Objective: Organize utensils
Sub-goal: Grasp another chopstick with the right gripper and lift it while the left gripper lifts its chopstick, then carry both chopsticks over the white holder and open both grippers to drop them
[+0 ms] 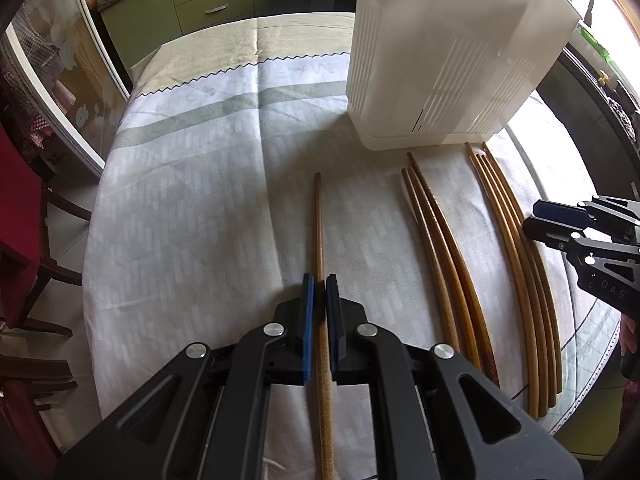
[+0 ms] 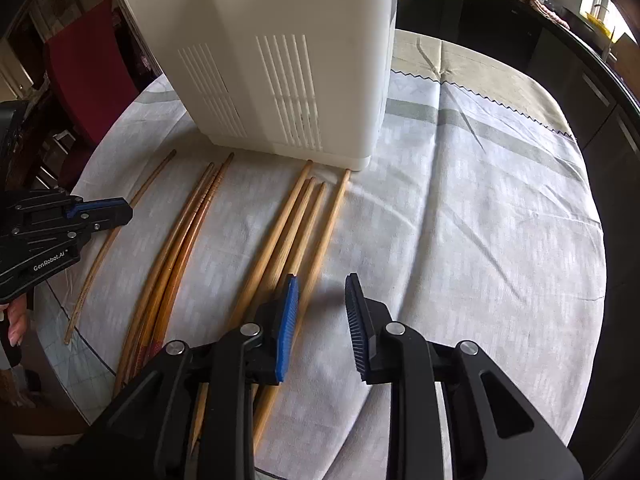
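Observation:
A single wooden chopstick lies on the cloth and runs between the pads of my left gripper, whose jaws are nearly closed around it. It also shows in the right wrist view, with the left gripper over it. A group of three darker chopsticks lies to its right. Several lighter chopsticks lie further right. My right gripper is open and empty above the lighter group; it shows in the left wrist view. A white slotted utensil holder stands upright behind the chopsticks.
The round table carries a white and grey tablecloth. A red chair stands at the left. Green cabinets are beyond the table's far edge. A dark counter runs along the right.

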Tool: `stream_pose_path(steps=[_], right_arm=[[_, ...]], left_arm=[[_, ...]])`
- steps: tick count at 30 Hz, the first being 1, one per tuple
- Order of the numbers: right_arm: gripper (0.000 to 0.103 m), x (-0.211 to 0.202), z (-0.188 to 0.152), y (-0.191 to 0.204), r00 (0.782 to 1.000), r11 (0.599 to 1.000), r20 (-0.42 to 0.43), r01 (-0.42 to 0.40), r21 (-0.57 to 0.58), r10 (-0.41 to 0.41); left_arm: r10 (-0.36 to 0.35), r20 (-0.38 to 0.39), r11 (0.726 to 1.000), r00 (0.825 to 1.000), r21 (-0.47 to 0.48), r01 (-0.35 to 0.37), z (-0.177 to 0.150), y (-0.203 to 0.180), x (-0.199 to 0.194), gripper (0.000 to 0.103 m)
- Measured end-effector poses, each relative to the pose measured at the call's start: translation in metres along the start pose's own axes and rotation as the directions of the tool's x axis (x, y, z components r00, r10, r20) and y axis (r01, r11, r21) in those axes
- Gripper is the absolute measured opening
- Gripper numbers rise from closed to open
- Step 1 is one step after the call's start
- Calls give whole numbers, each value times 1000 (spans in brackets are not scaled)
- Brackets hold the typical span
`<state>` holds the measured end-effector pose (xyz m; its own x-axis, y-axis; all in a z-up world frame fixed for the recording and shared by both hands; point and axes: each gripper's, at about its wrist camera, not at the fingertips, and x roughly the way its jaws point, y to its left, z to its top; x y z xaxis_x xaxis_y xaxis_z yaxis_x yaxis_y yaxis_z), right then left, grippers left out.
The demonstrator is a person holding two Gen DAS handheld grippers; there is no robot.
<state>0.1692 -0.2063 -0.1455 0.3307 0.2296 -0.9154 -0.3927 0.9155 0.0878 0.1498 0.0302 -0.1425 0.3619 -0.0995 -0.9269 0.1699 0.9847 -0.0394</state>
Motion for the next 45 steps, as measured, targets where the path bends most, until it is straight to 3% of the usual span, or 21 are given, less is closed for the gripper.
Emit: stream_pose_path(steps=[7, 10, 16, 19, 22, 24, 26, 33, 39, 45], right_arm=[[24, -3, 4, -10, 999, 1000, -27, 23, 5, -23], [23, 2, 8, 1, 997, 996, -25, 68, -49, -70], [9, 3, 17, 0, 998, 997, -35, 48, -55, -50], [7, 1, 16, -3, 998, 998, -35, 45, -51, -47], [7, -2, 16, -3, 999, 998, -22, 48, -52, -49], [7, -5, 15, -8, 999, 999, -13, 32, -40, -32], [7, -15, 8, -15, 1000, 999, 11, 18, -30, -18], [7, -72, -1, -28, 989, 999, 142, -50, 6, 48], [7, -127, -10, -41, 959, 996, 271, -88, 22, 79], [7, -162, -22, -47, 935, 994, 343, -105, 35, 87]], left_arm=[[6, -2, 1000, 1000, 6, -6, 0, -1, 0, 7], [18, -4, 1000, 1000, 17, -18, 1, -3, 1, 6], [17, -17, 1000, 1000, 19, -16, 4, -3, 2, 7], [13, -15, 1000, 1000, 19, -12, 8, -4, 4, 23], [18, -19, 999, 1000, 46, -17, 10, -10, 6, 32], [17, -19, 999, 1000, 50, -16, 11, -12, 6, 30], [10, -27, 999, 1000, 51, -8, 13, -12, 6, 5], [-49, -32, 998, 998, 35, 50, 13, -8, 1, 5], [-63, 74, 997, 995, 44, 59, 14, -6, -40, 5], [-56, 205, 996, 977, 81, 41, 11, -12, -94, 5]])
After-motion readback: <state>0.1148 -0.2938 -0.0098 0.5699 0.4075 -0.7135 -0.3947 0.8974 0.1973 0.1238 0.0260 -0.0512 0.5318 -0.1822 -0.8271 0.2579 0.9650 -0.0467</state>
